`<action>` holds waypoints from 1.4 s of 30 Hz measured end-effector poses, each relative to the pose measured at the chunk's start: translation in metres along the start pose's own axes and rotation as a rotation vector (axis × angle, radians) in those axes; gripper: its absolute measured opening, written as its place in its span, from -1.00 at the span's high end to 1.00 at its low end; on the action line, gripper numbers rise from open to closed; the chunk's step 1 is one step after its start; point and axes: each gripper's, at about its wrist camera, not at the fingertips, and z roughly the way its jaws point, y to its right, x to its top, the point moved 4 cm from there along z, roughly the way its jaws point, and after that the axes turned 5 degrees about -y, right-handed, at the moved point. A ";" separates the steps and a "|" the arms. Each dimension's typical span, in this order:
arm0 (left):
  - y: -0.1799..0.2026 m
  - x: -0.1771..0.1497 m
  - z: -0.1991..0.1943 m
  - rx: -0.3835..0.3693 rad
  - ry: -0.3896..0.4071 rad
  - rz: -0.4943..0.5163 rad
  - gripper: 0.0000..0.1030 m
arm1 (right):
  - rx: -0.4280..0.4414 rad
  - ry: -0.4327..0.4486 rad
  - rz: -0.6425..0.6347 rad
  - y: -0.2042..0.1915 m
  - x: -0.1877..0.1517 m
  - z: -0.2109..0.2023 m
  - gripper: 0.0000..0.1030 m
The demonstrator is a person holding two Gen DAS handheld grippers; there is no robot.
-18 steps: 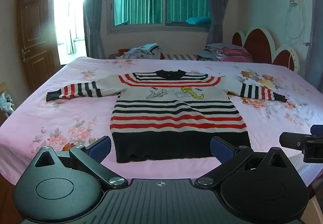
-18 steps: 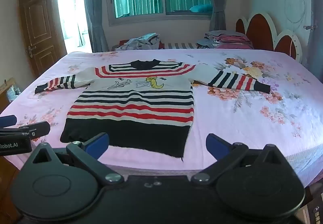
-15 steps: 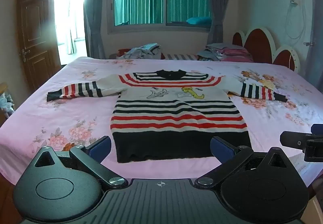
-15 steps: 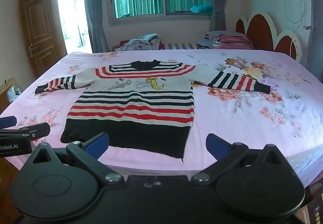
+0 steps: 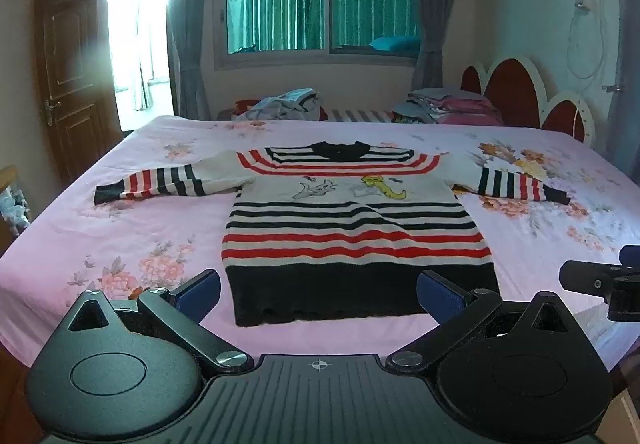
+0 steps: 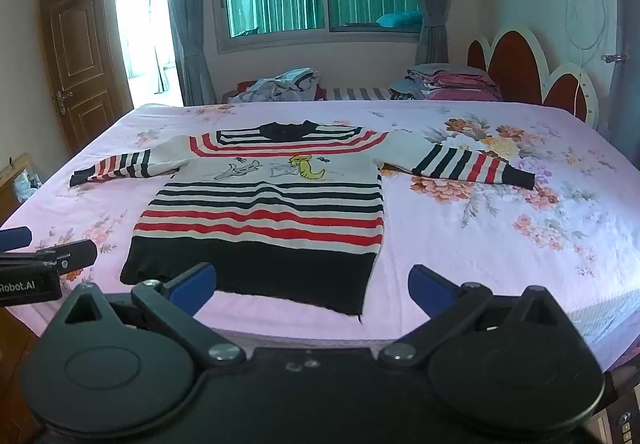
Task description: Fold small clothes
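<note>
A small striped sweater [image 5: 352, 220] [image 6: 264, 212] in cream, red and black lies flat on the pink floral bed, front up, both sleeves spread sideways, black hem nearest me. My left gripper [image 5: 318, 294] hovers open just before the hem, nothing between its blue pads. My right gripper [image 6: 312, 286] also stands open, over the hem's right corner, holding nothing. Each gripper's tip shows at the edge of the other's view: the right gripper [image 5: 600, 280], the left gripper [image 6: 44, 256].
The bed sheet [image 5: 120, 228] extends wide on both sides of the sweater. A loose heap of clothes [image 5: 280, 106] and a folded stack [image 5: 448, 108] sit at the far side. A red headboard [image 5: 516, 92] stands at right, a wooden door [image 5: 68, 76] at left.
</note>
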 end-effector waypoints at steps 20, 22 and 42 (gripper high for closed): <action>-0.004 0.002 -0.001 0.009 0.003 0.007 -1.00 | -0.004 0.000 -0.003 0.001 0.001 -0.001 -0.99; -0.005 0.000 0.000 0.010 0.006 0.005 -1.00 | -0.002 0.000 -0.003 0.002 0.002 -0.001 -0.99; -0.006 0.000 0.001 0.013 0.005 0.004 -1.00 | -0.004 -0.001 -0.006 0.001 0.002 -0.001 -0.99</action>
